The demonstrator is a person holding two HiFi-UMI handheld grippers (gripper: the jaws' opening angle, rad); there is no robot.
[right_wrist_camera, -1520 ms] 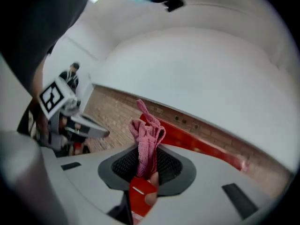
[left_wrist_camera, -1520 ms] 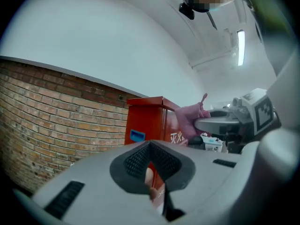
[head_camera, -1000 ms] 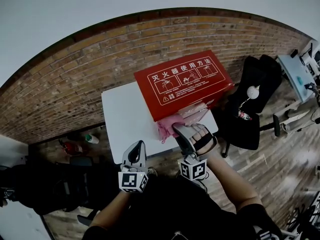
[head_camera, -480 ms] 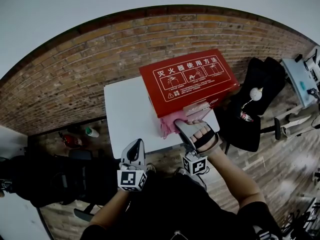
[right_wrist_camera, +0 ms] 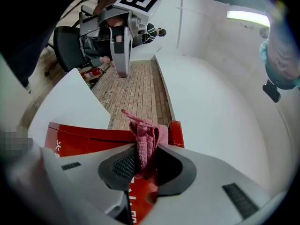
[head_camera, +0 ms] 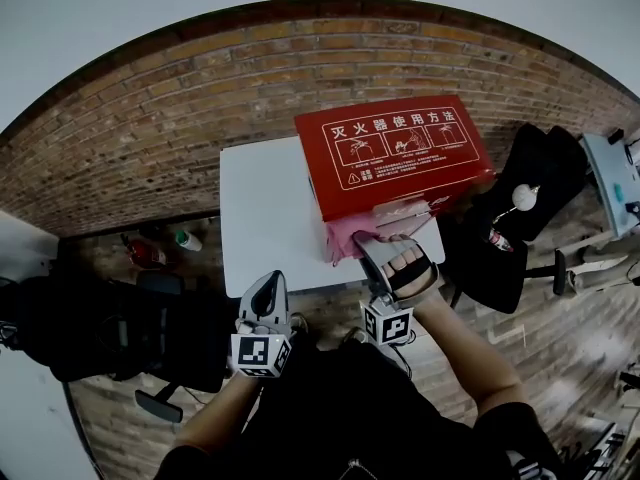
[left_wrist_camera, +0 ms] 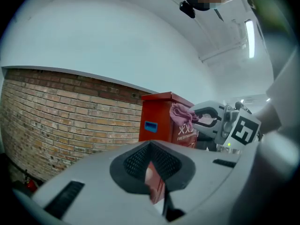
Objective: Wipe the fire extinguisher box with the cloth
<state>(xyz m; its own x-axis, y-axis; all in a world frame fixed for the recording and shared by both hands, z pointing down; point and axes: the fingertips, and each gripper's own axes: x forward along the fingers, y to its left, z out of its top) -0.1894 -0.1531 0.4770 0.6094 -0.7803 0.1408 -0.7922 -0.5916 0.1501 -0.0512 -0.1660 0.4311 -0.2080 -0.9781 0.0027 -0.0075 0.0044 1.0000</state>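
Note:
A red fire extinguisher box (head_camera: 400,153) with white printed instructions stands on a white table (head_camera: 265,218). My right gripper (head_camera: 366,242) is shut on a pink cloth (head_camera: 350,236) and presses it against the box's near front face. In the right gripper view the pink cloth (right_wrist_camera: 146,144) sticks up between the jaws against the red box (right_wrist_camera: 89,137). My left gripper (head_camera: 266,290) hovers at the table's near edge, away from the box, shut with nothing held. The left gripper view shows the box (left_wrist_camera: 161,118) and cloth (left_wrist_camera: 183,115) ahead.
A brick wall (head_camera: 200,98) runs behind the table. A black office chair (head_camera: 520,208) stands right of the box, a black chair (head_camera: 90,328) at the left. A small red extinguisher (head_camera: 143,253) and a bottle (head_camera: 182,238) lie on the wooden floor.
The right gripper with the cloth has slid right and a little up along the box's front face. The whole view has shifted. The left gripper keeps its place at the table edge.

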